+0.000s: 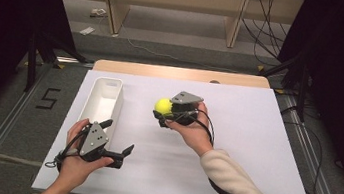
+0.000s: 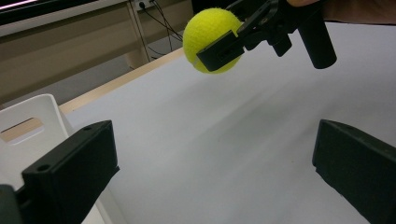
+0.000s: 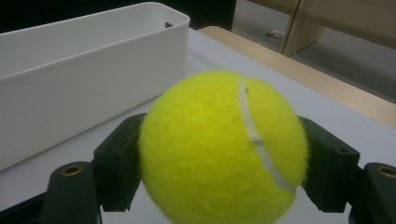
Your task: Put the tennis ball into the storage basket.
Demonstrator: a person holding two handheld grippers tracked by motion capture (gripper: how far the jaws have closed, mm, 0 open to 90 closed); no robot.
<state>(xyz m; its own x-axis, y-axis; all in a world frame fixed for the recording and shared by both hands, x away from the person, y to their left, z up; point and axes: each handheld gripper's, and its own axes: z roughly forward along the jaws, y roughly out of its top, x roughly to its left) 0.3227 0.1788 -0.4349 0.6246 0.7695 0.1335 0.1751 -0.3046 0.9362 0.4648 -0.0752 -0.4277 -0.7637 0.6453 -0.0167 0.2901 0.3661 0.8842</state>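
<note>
Ball (image 3: 223, 149) clamped between right gripper (image 1: 164, 114) jaws, held above the table just right of the bin (image 1: 102, 99), whose long axis runs away from the person; left gripper (image 1: 118, 139), wide open and empty, sits nearer the bin's near end.

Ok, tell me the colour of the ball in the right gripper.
Bright yellow-green tennis ball with a white seam, clearest in the right gripper view.
</note>
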